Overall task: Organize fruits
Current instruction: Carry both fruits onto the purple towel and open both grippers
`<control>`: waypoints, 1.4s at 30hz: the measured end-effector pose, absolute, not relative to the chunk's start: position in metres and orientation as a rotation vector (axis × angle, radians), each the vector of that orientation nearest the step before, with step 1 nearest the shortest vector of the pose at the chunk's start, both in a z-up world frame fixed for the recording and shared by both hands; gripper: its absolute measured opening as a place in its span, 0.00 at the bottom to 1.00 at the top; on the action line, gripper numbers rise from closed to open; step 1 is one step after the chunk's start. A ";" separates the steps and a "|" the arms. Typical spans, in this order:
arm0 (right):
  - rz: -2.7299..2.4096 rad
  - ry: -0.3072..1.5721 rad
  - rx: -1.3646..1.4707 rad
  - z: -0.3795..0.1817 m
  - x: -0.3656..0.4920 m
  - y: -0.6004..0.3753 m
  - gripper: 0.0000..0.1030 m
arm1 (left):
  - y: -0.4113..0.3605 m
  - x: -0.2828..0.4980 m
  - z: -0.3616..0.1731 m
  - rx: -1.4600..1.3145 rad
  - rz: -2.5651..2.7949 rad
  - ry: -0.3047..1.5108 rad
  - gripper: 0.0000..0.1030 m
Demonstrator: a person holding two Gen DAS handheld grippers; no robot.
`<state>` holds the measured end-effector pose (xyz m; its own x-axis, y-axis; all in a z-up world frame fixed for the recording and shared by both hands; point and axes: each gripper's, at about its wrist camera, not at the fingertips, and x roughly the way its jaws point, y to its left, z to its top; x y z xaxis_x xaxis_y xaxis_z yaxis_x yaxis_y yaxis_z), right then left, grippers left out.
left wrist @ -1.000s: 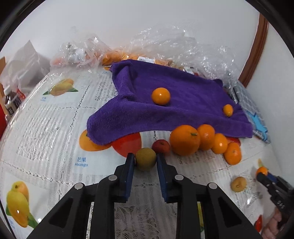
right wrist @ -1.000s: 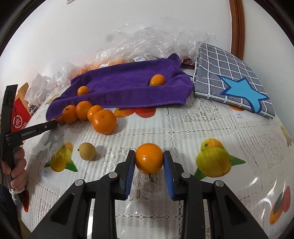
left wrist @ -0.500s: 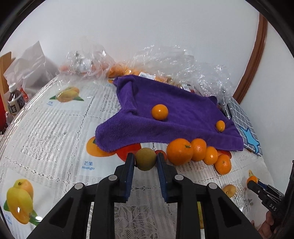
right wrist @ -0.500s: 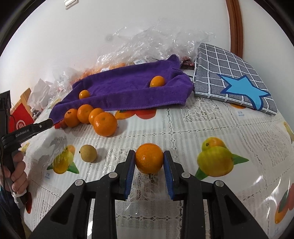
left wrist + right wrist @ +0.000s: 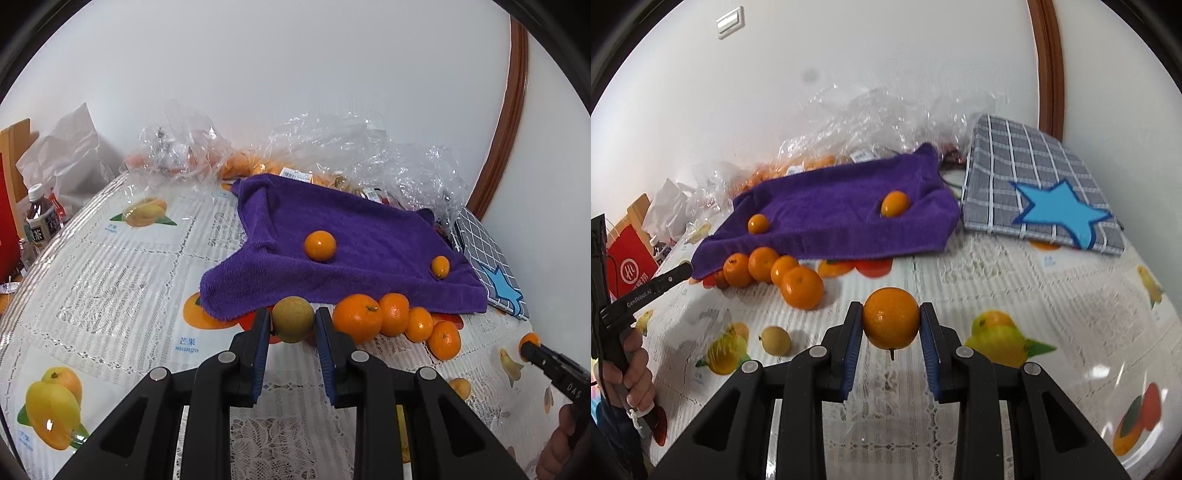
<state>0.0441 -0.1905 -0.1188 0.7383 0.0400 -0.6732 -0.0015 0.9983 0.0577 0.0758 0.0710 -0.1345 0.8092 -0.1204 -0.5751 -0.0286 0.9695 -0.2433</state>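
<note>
My left gripper [image 5: 292, 322] is shut on a round brownish-green fruit [image 5: 293, 319] and holds it above the table, in front of the purple towel [image 5: 354, 258]. My right gripper [image 5: 891, 320] is shut on an orange [image 5: 891, 318], lifted over the tablecloth. Two small oranges [image 5: 320, 246] [image 5: 440, 266] lie on the towel. A row of several oranges [image 5: 395, 321] lies along the towel's near edge. One small tan fruit [image 5: 775, 340] lies loose on the table. The right gripper's tip shows in the left wrist view [image 5: 532, 347].
Clear plastic bags with more oranges [image 5: 258, 166] lie behind the towel by the wall. A grey checked cloth with a blue star [image 5: 1041, 195] lies right of the towel. Bottles [image 5: 38, 218] and a red bag [image 5: 628, 266] stand at the table's left end.
Both grippers have risen with their fruits. The left one has lifted the brownish fruit off the table and away from the small red fruit; the right one has moved toward the towel.
</note>
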 end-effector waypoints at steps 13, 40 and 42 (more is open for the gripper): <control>0.019 0.682 0.068 -0.088 0.078 -0.185 0.30 | 0.086 0.089 -0.099 -0.183 0.044 0.603 0.23; 0.064 0.725 -0.004 -0.112 0.212 -0.195 0.30 | 0.074 0.214 -0.112 -0.232 0.013 0.657 0.23; 0.073 0.726 -0.010 -0.115 0.211 -0.196 0.30 | 0.077 0.216 -0.116 -0.256 0.000 0.668 0.23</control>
